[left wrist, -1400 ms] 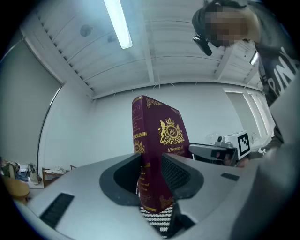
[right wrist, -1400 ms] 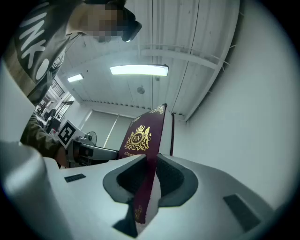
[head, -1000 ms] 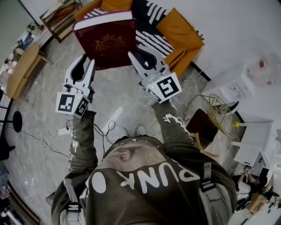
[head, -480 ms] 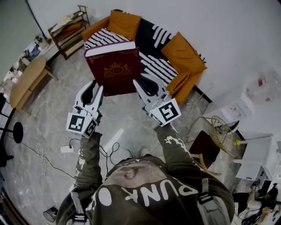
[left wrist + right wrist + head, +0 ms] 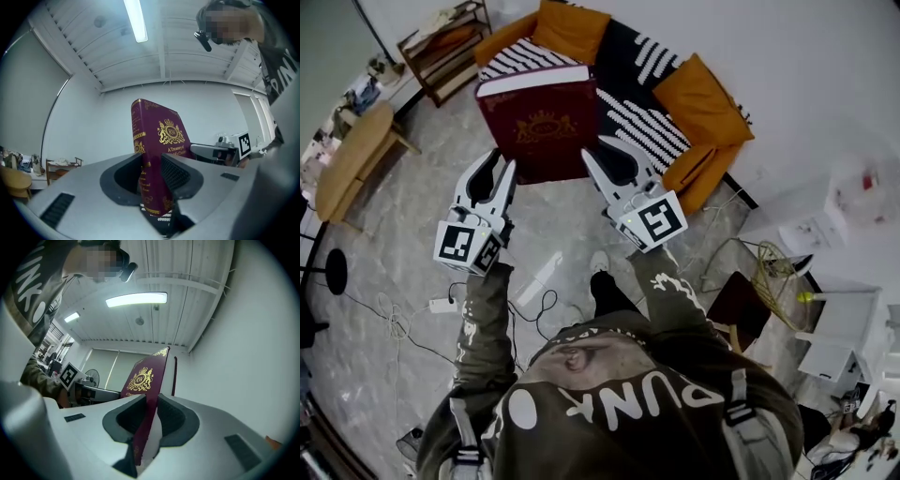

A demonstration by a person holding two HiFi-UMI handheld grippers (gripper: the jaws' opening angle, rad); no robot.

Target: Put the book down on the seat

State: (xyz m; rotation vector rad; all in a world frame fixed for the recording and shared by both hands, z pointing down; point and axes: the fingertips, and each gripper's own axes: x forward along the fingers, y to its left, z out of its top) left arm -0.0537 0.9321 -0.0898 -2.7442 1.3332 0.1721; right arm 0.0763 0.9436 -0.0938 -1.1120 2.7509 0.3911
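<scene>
A thick maroon book [image 5: 539, 122] with a gold crest is held in the air, cover up, over the floor in front of the sofa. My left gripper [image 5: 495, 171] is shut on its near left corner and my right gripper [image 5: 600, 157] is shut on its near right corner. In the left gripper view the book [image 5: 161, 140] stands clamped by its spine end in that gripper [image 5: 152, 177]. The right gripper view shows the book's cover [image 5: 143, 380] pinched in that gripper [image 5: 149, 420]. The sofa's black and white striped seat [image 5: 637, 117] lies just beyond the book.
Orange cushions [image 5: 698, 94] line the sofa's back and right side. A wooden shelf [image 5: 441, 47] and a wooden table [image 5: 352, 150] stand at the left. Cables and a power strip [image 5: 441, 305] lie on the marble floor. A wire basket [image 5: 769, 258] and white boxes [image 5: 802, 220] stand at the right.
The person has stepped toward the sofa, one foot now forward. Both grippers keep hold of the book, which has risen slightly in the head view; more of the sofa shows.
</scene>
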